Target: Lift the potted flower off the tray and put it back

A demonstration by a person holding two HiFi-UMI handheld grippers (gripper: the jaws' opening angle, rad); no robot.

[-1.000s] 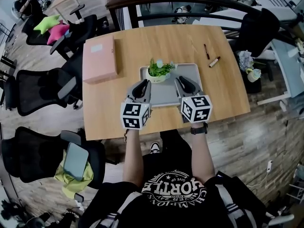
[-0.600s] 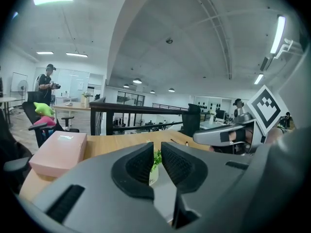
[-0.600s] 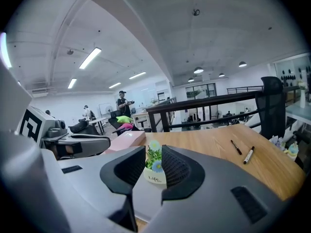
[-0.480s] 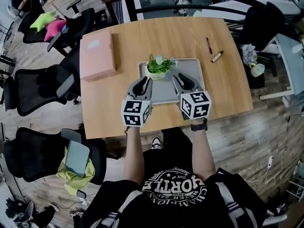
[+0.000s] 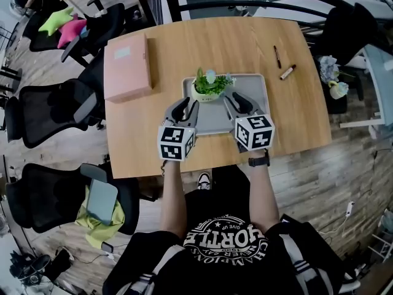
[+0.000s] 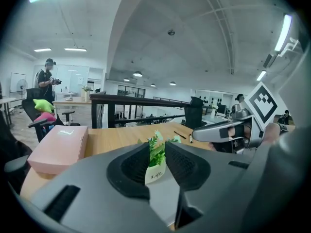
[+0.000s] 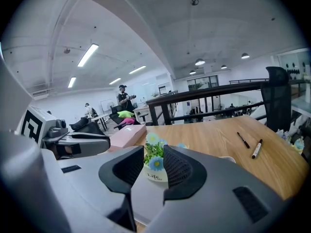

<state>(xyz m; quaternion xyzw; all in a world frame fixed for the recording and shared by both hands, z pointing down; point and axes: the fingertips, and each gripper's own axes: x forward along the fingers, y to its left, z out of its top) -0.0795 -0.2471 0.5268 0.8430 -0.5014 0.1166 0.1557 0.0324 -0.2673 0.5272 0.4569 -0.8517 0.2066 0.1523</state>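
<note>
Since a moment before, the jaws of the left gripper and right gripper had just been opening, and both now stood slightly apart with nothing clamped. The potted flower, a small white pot, stood upright in the grey tray's far left part, just beyond them.
</note>
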